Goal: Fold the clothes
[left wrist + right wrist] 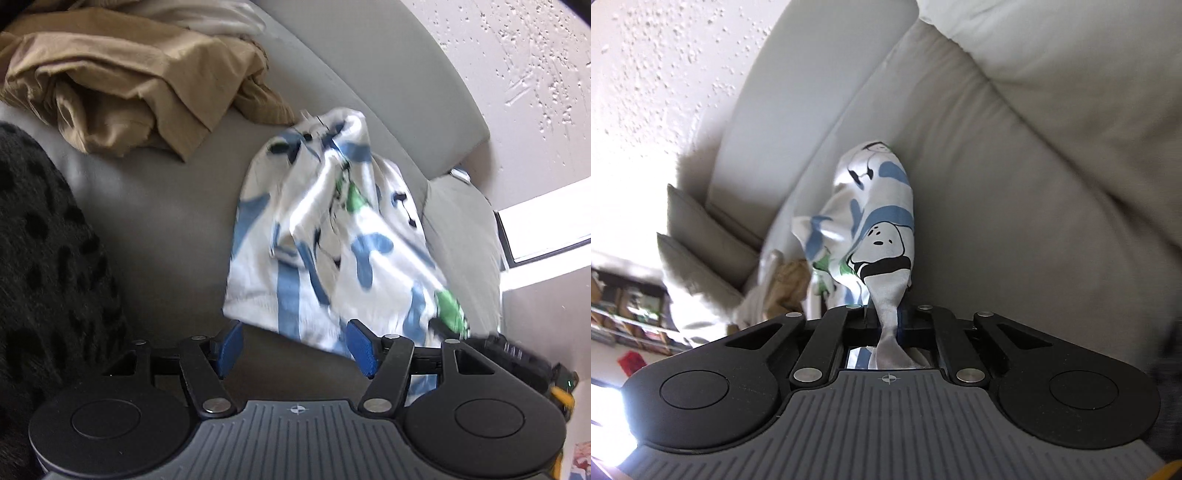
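The right gripper [886, 325] is closed on a twisted corner of the printed white-and-blue garment [875, 229], probably to lift it off the grey sofa [1015, 184] for spreading. The left gripper [295, 347] is wide open and holds nothing, just beside the hanging cloth. Farther back lies a crumpled tan garment [122, 96]. No container is visible.

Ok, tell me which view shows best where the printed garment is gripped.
The right wrist view. There the right gripper has its jaws shut on a twisted end of the printed garment. The left wrist view shows the garment hanging over the grey sofa, with the left gripper open and empty.
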A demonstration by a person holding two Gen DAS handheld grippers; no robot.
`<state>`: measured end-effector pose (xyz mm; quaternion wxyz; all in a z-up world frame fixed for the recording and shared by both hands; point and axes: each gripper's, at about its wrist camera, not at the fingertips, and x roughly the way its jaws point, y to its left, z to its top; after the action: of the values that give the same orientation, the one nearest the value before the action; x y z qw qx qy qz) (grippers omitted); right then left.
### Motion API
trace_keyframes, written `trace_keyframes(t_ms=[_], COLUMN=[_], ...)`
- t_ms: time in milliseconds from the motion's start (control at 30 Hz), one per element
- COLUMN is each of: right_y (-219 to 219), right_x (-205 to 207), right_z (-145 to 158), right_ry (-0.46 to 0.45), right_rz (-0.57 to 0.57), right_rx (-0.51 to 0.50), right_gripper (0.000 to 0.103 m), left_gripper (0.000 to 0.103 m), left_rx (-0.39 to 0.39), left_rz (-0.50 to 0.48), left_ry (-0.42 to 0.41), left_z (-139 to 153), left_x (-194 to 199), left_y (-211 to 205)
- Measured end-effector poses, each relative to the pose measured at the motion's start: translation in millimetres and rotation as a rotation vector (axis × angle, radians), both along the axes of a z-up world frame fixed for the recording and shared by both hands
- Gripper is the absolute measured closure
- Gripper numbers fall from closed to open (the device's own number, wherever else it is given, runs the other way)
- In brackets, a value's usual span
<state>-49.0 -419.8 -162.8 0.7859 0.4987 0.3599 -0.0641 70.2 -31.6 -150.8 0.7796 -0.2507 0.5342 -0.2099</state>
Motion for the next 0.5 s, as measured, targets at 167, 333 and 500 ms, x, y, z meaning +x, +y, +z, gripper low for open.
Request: trace_keyframes(t_ms=[167, 333, 500], right_y=[2.0, 2.8, 2.0], right_x=[-0.7, -7.6, -19.3], right_z=[-5.2, 1.8, 9.2], right_ry=[0.037, 0.028, 0.033], right_rz=[0.064, 0.066, 0.054], right_rx=[-0.050, -0.097, -0.155], right_gripper=[0.061, 0.050, 0.050], left_gripper=[0.035, 0.029, 0.045], left_rx=[0.059, 0.179, 0.213], left_rz=[0.027, 0.036, -0.054], left_ry=[-0.095, -0.193, -0.194], left_z=[15.2, 23.8, 15.4], left_x=[3.8, 26.2, 39.1], left_y=[-0.3, -17.7, -41.2])
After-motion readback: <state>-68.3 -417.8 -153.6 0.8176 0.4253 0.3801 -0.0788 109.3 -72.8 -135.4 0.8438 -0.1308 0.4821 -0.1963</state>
